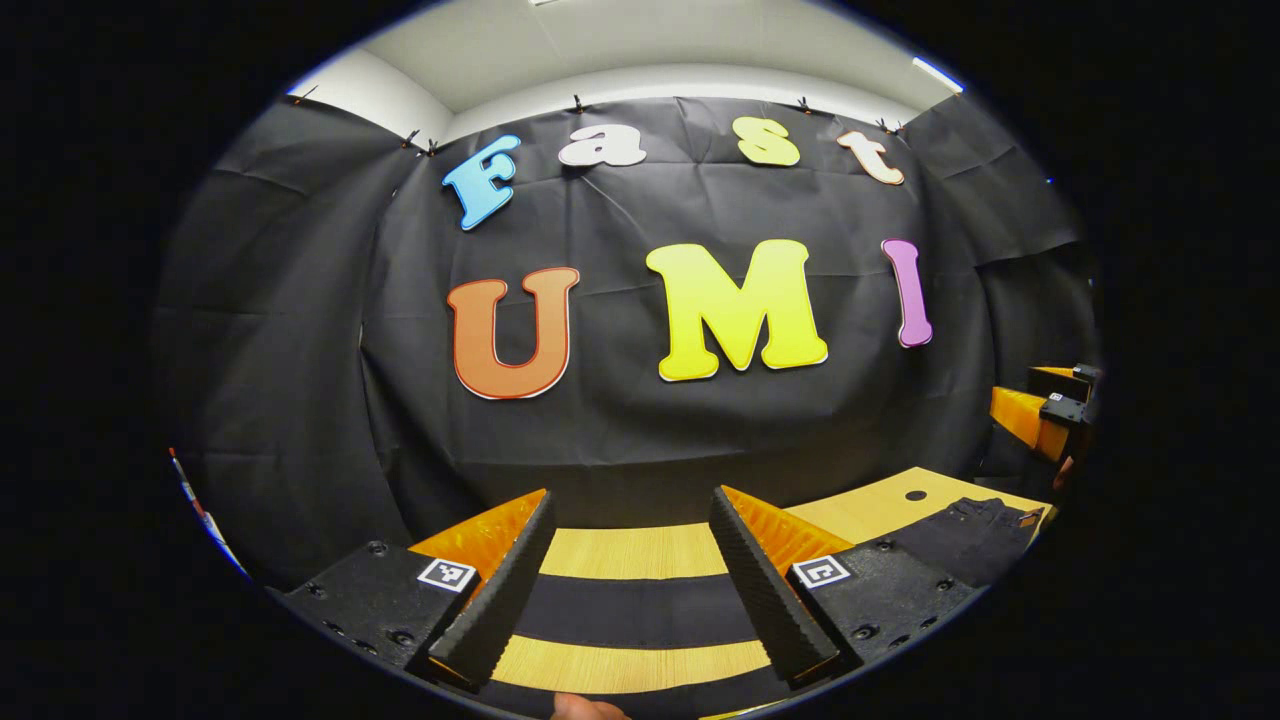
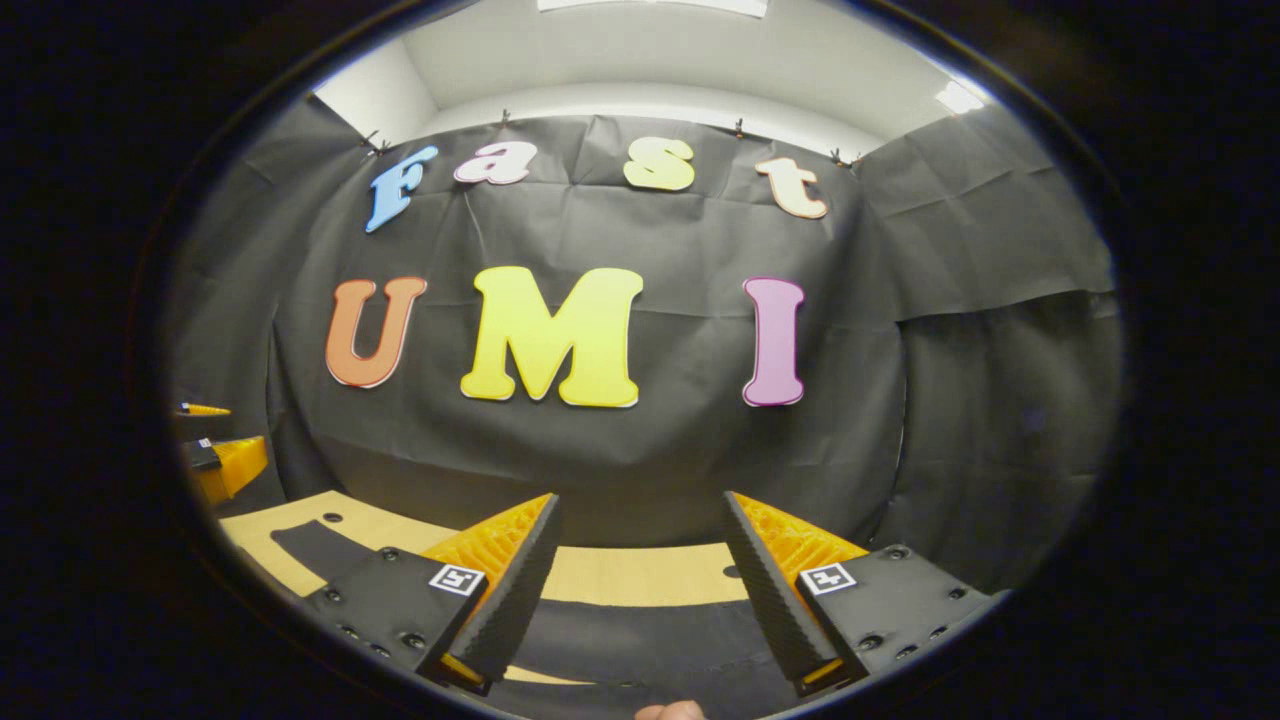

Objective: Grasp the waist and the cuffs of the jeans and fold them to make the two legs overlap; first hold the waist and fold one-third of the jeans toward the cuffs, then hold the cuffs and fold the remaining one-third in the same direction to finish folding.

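The jeans (image 1: 965,540) lay flat on the wooden bench (image 1: 630,550), dark, almost black denim spread across its top. In the left gripper view the near-right part of them showed a small tan patch at one corner, which I took for the waist end; dark bands of the same cloth crossed the bench just beyond the fingers. In the right gripper view the jeans (image 2: 320,550) ran off to the left over the bench (image 2: 640,575) and also lay under and ahead of the fingers.

Denim of this kind should handle as a soft but fairly heavy cloth: limp enough to drape and sag once lifted, thick enough at its seams to give a firm bite. My judgement was that the waistband and the hemmed cuffs were the best places to take hold, since the doubled fabric there would slip less than a single layer, and that a leg lifted by one point would drag and twist.

The left hand-held gripper (image 1: 632,590) hovered above the bench with its fingers spread wide, holding nothing and touching nothing. The right hand-held gripper (image 2: 640,590) was likewise spread wide and empty, poised above the dark cloth. Each also appeared at the edge of the other's view as an orange and black shape held off the bench, the right one (image 1: 1045,410) at the far right, the left one (image 2: 215,460) at the left.

No fold looked started yet.
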The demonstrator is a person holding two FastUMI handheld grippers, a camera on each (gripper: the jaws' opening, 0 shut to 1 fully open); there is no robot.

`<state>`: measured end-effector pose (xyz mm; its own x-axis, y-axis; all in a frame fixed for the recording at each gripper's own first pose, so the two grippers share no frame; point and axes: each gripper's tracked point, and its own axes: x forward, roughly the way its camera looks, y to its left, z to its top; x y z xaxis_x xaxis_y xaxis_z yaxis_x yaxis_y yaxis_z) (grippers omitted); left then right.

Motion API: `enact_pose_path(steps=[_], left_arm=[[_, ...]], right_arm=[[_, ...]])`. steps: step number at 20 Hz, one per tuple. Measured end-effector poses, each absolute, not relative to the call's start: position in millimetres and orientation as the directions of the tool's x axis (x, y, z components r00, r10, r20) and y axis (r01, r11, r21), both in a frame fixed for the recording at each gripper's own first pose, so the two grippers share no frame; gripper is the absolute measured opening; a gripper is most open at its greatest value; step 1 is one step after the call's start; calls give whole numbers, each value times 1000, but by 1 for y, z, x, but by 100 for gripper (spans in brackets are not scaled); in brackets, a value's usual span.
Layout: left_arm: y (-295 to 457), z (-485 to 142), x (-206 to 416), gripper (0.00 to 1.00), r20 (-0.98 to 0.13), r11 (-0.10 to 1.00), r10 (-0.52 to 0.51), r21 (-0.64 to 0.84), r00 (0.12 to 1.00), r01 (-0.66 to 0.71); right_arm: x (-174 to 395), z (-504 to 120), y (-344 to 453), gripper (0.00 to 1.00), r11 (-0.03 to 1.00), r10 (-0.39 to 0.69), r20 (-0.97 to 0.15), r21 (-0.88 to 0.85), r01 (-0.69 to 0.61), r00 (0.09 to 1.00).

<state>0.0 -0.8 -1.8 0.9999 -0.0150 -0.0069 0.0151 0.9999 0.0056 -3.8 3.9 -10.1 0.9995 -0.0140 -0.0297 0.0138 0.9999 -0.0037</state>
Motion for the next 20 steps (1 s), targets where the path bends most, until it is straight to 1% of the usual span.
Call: enact_pose_path(steps=[2, 3, 7, 8, 13, 14, 16, 17, 18, 20], left_arm=[[1, -3, 1, 99, -8, 1000, -11, 3, 1000, 11], [0, -3, 1, 99, -8, 1000, -10, 0, 1000, 10], [3, -4, 2, 99, -11, 1000, -4, 2, 1000, 4], [3, -5, 2, 99, -12, 1000, -2, 1, 1000, 2], [10, -7, -4, 99, -21, 1000, 7, -3, 1000, -7], [15, -11, -6, 99, -31, 1000, 13, -4, 999, -13], [26, -24, -13, 99, -73, 999, 30, -12, 997, -31], [32, -35, -21, 100, -111, 999, 30, -27, 993, -33], [40, -46, -30, 100, -149, 998, 48, -33, 988, -54], [59, -75, -52, 100, -246, 994, 76, -57, 966, -93]], right_arm=[[-4, -9, 4, 96, 1000, -10, -27, -6, 10, 1000], [-3, -9, 5, 98, 1000, -9, -28, -8, 9, 1000], [-1, -8, 4, 96, 1000, -7, -27, -8, 7, 1000], [0, -8, 5, 98, 1000, -5, -28, -8, 4, 1000], [2, -11, 8, 98, 1000, 9, -37, -6, -9, 999], [2, -10, 9, 96, 1000, 13, -36, -8, -13, 999], [3, -9, 9, 98, 1000, 18, -31, -14, -18, 999], [3, -9, 8, 99, 1000, 20, -31, -14, -20, 999], [4, -11, 7, 96, 1000, 22, -35, -15, -22, 999], [5, -12, 3, 98, 1000, 21, -38, -22, -22, 999]])
